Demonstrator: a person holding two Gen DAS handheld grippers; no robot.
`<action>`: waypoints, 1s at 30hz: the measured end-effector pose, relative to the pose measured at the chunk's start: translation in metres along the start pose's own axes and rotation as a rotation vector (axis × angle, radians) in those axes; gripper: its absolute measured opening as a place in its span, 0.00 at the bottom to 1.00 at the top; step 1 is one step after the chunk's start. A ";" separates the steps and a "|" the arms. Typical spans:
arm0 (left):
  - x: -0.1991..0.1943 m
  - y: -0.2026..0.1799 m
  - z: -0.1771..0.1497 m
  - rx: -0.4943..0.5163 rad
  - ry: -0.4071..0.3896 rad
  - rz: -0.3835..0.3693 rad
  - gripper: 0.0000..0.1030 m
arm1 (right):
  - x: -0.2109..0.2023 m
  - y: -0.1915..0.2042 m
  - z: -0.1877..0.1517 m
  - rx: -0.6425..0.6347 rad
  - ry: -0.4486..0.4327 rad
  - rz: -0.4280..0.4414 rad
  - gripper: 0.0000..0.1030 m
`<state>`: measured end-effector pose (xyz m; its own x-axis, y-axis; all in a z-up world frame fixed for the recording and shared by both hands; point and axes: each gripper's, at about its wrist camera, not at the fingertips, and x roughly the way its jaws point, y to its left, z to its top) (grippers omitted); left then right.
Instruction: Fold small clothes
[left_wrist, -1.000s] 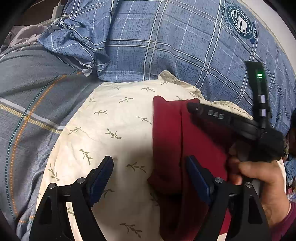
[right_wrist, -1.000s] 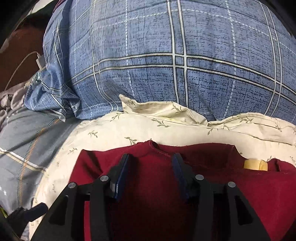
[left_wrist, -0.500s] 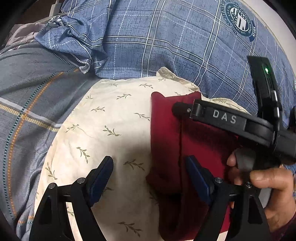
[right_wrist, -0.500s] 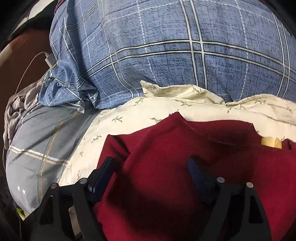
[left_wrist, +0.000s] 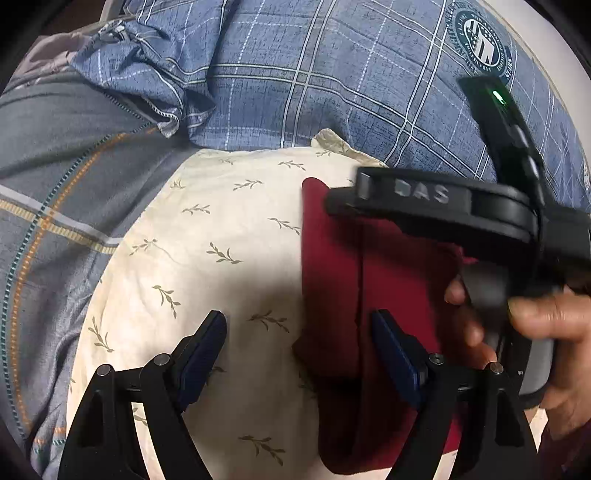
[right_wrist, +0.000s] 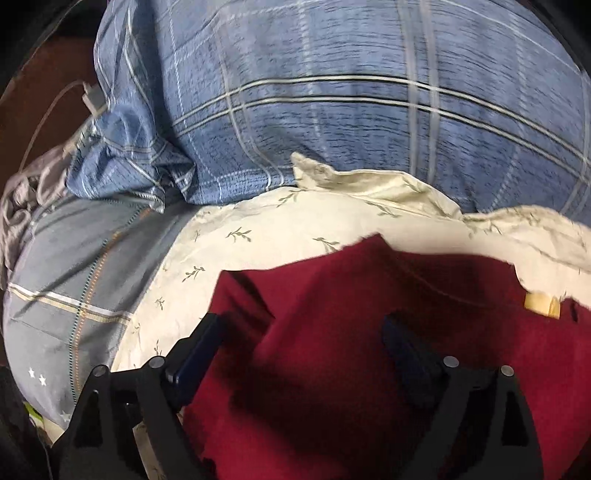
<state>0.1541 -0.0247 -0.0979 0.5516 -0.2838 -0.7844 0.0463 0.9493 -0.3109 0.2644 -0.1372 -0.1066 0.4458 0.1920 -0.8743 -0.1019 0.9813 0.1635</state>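
A dark red garment (left_wrist: 332, 273), folded into a narrow strip, lies on a cream pillow (left_wrist: 221, 236) printed with leaves. My left gripper (left_wrist: 299, 347) hangs open above it, one finger over the pillow and the other over the garment's folded edge. My right gripper (right_wrist: 304, 339) hovers over the same garment (right_wrist: 351, 332). Its jaws are opening, with red cloth spread beneath them and no pad pressing on it. A tan label (right_wrist: 541, 304) shows at the garment's right. In the left wrist view a hand (left_wrist: 535, 325) holds the right tool.
A blue plaid pillow (left_wrist: 332, 74) rises behind the cream pillow. Grey striped bedding (left_wrist: 55, 184) spreads to the left. A white charger and cable (right_wrist: 92, 98) lie at the far left beside crumpled grey cloth.
My right gripper's jaws have spread from half closed to wide, and the tool has slid left across the red garment. My left gripper has stayed where it was, open.
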 end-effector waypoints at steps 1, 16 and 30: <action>0.001 0.000 0.000 0.001 0.003 -0.001 0.78 | 0.003 0.004 0.002 -0.020 0.012 -0.010 0.95; 0.013 -0.012 -0.001 0.012 0.012 -0.084 0.80 | -0.029 -0.014 -0.007 -0.054 -0.078 0.071 0.15; 0.004 -0.034 0.004 0.117 -0.070 -0.245 0.34 | -0.057 -0.034 -0.010 0.082 -0.090 0.222 0.83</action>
<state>0.1579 -0.0580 -0.0878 0.5680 -0.5005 -0.6534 0.2790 0.8640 -0.4192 0.2335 -0.1812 -0.0668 0.4988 0.3996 -0.7691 -0.1350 0.9124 0.3865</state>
